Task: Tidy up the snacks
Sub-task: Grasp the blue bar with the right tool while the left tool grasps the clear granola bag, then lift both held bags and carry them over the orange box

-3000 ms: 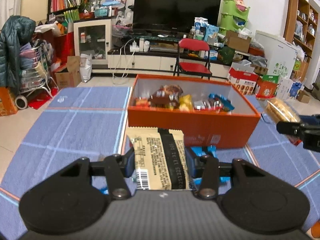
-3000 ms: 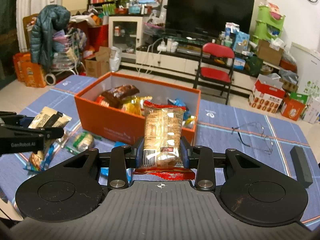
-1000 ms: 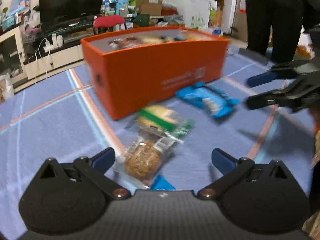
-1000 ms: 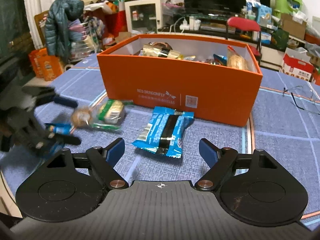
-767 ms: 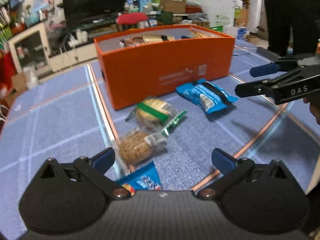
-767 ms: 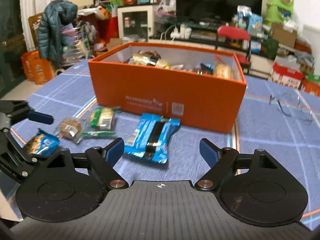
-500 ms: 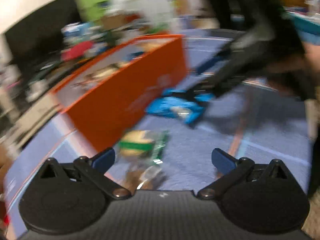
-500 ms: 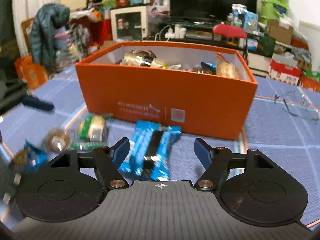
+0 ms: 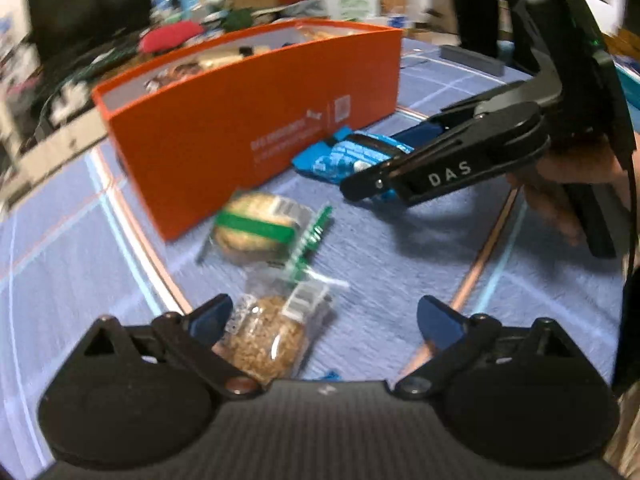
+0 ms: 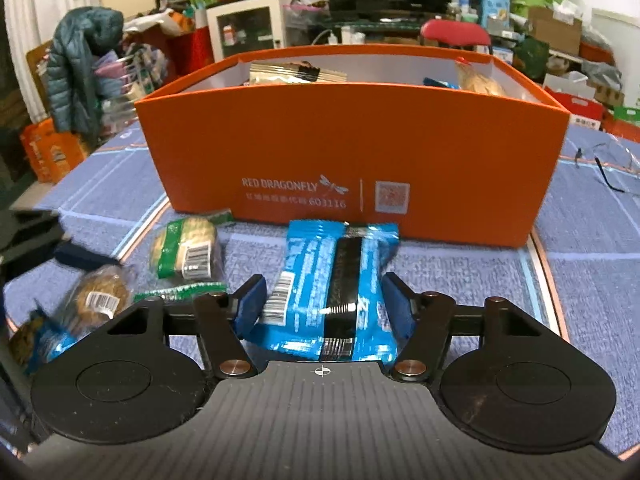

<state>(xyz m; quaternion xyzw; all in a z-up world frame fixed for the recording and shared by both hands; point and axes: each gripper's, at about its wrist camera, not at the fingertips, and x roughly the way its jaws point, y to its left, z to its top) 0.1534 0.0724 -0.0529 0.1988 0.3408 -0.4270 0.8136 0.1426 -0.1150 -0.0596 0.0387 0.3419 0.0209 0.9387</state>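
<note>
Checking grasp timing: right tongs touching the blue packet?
Cannot tell. Right wrist view: right tongs, just closing, straddle the blue packet; neither gap nor contact is plain.

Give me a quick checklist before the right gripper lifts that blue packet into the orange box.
1. Blue packet between the right gripper jaws, which have just been closing: ok.
2. Pads pressing firmly on it: cannot tell.
3. Orange box open on top: ok.
4. Left gripper off the blue packet: ok; its jaws, just closing slightly, stand wide with the brown cookie packet partly between them, ungripped.
5. Green-banded packet apart from the blue one: ok.
</note>
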